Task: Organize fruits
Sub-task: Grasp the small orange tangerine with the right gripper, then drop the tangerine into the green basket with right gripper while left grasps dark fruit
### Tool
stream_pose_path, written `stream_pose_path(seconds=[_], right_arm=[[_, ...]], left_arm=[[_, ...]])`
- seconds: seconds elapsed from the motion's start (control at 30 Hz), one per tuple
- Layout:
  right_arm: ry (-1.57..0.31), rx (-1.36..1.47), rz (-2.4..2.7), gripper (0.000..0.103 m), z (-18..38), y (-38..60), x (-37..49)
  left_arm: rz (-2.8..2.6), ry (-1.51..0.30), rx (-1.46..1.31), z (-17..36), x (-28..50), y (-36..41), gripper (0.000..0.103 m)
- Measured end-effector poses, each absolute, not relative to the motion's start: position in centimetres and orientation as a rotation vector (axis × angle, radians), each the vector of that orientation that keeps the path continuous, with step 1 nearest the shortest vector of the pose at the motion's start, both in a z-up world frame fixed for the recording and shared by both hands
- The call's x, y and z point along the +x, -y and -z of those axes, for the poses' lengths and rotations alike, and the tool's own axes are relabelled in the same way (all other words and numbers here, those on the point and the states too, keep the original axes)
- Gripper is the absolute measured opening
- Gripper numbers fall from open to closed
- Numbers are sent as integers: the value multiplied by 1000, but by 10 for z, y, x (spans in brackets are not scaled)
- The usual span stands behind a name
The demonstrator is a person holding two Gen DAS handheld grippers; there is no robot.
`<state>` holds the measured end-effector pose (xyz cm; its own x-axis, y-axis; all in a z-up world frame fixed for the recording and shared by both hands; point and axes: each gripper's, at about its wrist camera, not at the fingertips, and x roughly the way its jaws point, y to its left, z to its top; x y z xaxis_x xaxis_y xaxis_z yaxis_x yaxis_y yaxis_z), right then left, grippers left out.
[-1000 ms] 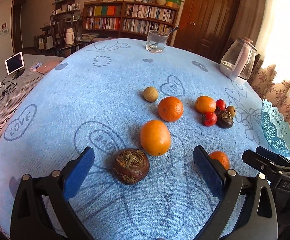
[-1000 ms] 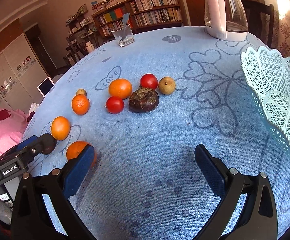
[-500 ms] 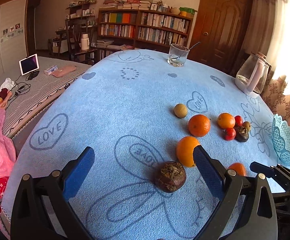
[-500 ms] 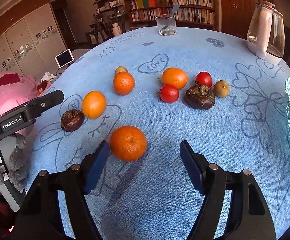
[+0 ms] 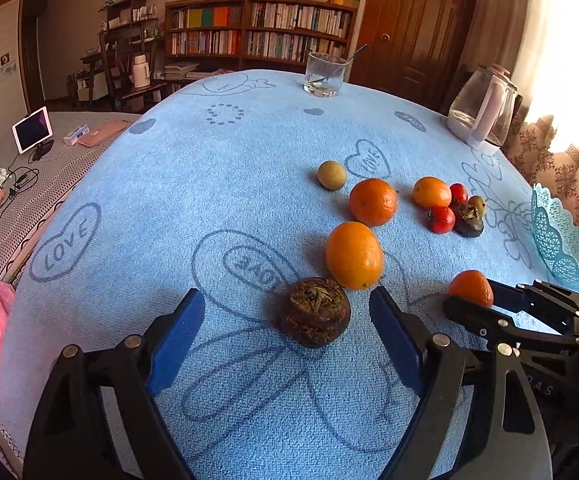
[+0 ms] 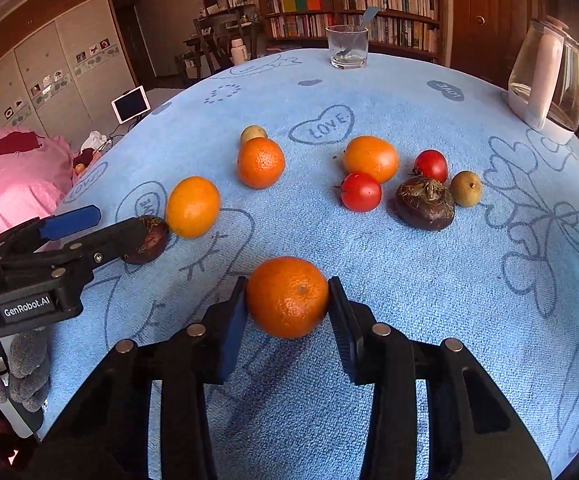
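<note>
A round table under a blue terry cloth holds 10 loose fruits. The right gripper is closing its jaws on a mandarin at the near edge, and both blue pads touch its sides. The left gripper is also closing, with a dark brown water chestnut between its jaws; the pads stand clear of it.

Still on the cloth are 3 more oranges, 2 red tomatoes, 2 small tan fruits and a second water chestnut. The turquoise lattice basket at the right edge shows no fruit inside in the part visible, so sorting looks barely begun.

Readable writing: "LOVE" inside printed hearts on the cloth, and "GenRobot.AI" on the left gripper's body.
</note>
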<state>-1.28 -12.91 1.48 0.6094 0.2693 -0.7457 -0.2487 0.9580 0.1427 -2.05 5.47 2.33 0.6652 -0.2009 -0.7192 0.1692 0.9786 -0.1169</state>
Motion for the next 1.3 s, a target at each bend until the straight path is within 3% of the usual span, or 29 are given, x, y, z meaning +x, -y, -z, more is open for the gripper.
stream_pose_path(seconds=[0.1,0.23,0.43,0.87,1.3], right_arm=[[-849,49,-283,41,-18,138,-15],[-843,67,-274,41,-19,143,-15],[-816,56,-274,41,-23,140,-21],[-712,123,-229,41,-50,177,-35],[-598,213,-6,41,-79,287,-61]], left_arm=[[222,-822,-25,-22,-20,-51,75],[244,-865,-23,-14,-14,-49,56],[274,-866,0,-14,-12,-43,42],[263,-834,-7,-24,-23,-39,42],[303,-784,11,-49,-34,-1,42]])
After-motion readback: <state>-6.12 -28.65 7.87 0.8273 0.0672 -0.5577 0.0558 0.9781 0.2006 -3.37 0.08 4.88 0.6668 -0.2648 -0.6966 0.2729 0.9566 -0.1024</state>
